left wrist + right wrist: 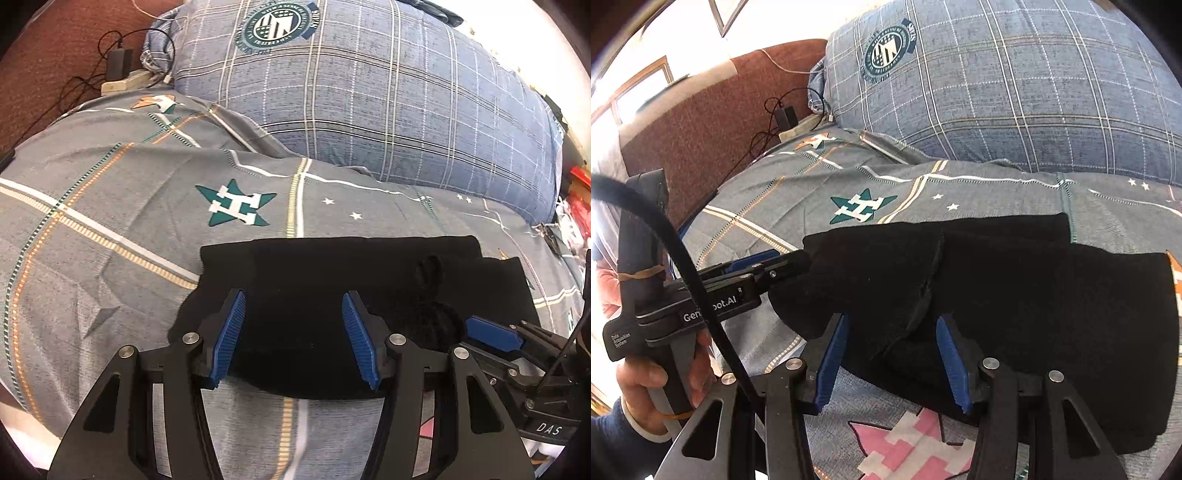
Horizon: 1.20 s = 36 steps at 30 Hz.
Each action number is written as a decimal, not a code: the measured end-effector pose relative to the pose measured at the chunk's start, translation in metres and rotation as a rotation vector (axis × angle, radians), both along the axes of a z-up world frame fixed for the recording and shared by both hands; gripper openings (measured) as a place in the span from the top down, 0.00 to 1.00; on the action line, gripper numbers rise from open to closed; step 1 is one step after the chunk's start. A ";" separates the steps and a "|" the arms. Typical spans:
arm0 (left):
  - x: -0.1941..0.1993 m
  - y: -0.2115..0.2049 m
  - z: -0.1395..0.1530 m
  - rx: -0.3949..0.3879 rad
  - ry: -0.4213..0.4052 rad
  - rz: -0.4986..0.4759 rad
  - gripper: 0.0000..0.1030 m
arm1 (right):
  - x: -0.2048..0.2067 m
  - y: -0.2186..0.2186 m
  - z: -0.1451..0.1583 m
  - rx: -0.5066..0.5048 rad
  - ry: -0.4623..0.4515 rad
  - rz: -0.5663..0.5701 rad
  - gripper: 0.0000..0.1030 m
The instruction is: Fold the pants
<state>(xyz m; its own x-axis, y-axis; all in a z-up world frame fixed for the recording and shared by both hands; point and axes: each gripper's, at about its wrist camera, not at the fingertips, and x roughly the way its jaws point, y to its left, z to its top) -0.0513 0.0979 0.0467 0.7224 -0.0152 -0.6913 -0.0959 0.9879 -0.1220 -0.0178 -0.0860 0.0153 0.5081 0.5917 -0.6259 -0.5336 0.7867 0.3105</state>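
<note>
black pants folded on the bedspread, both my claws wide

the biggest thing before me is the grey bedspread [110, 221], printed with stripes and stars, and everything else i place by it. at its far edge leans a large blue plaid pillow [388, 110] with a round green crest, pressing down onto the cloth. beyond the bedspread's far left corner stands a reddish-brown headboard [713, 122], and a black charger [118, 61] with its cables sits on a pale power strip [125, 81] right at that corner.

the pants [332, 295] lie on the near part of the bedspread, black, flat, folded into a compact rectangle of several layers. in the right wrist view a diagonal seam or layer edge runs across their middle, and their near edge lies above a pink and white star printed on the bedspread. a green star with a white h [236, 205] shows on the bedspread just beyond the pants' far left corner.

my left gripper [293, 338] is over the near left part of the pants, its blue pads [231, 332] spread wide with nothing between them but the black cloth below. my right gripper [892, 362] is over the near middle of the pants, its fingers also wide apart and clamped on nothing. my left hand [642, 387] shows in the right wrist view, wrapped round the left gripper's handle off the bedspread's left side.
</note>
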 end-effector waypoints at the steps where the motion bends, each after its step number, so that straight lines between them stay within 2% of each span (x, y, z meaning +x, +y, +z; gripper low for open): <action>1: 0.000 0.001 -0.001 0.004 0.001 0.006 0.47 | 0.001 0.001 -0.001 -0.002 0.001 0.001 0.53; 8: -0.001 0.010 -0.004 0.008 0.005 0.036 0.47 | 0.004 0.007 -0.001 0.009 0.003 0.013 0.52; 19: -0.003 0.023 -0.010 0.001 0.022 0.062 0.47 | 0.015 0.019 0.015 0.007 -0.025 0.053 0.50; 20: -0.003 0.024 -0.010 0.000 0.024 0.064 0.47 | 0.016 0.021 0.016 0.002 -0.027 0.060 0.49; 22: -0.005 0.027 -0.012 -0.005 0.031 0.071 0.47 | 0.019 0.028 0.018 -0.012 -0.036 0.079 0.37; 24: -0.007 0.031 -0.013 -0.020 0.043 0.077 0.47 | 0.023 0.036 0.021 -0.023 -0.045 0.106 0.35; 28: -0.021 0.046 -0.018 -0.104 0.069 0.105 0.47 | 0.032 0.051 0.027 -0.025 -0.049 0.156 0.35; 32: -0.033 0.063 -0.032 -0.270 0.112 0.136 0.47 | 0.050 0.072 0.030 -0.026 -0.039 0.248 0.35; 34: -0.034 0.070 -0.041 -0.366 0.139 0.141 0.47 | 0.059 0.084 0.028 -0.054 -0.030 0.291 0.35; 36: -0.033 0.073 -0.045 -0.419 0.152 0.138 0.47 | 0.069 0.098 0.025 -0.103 -0.035 0.340 0.35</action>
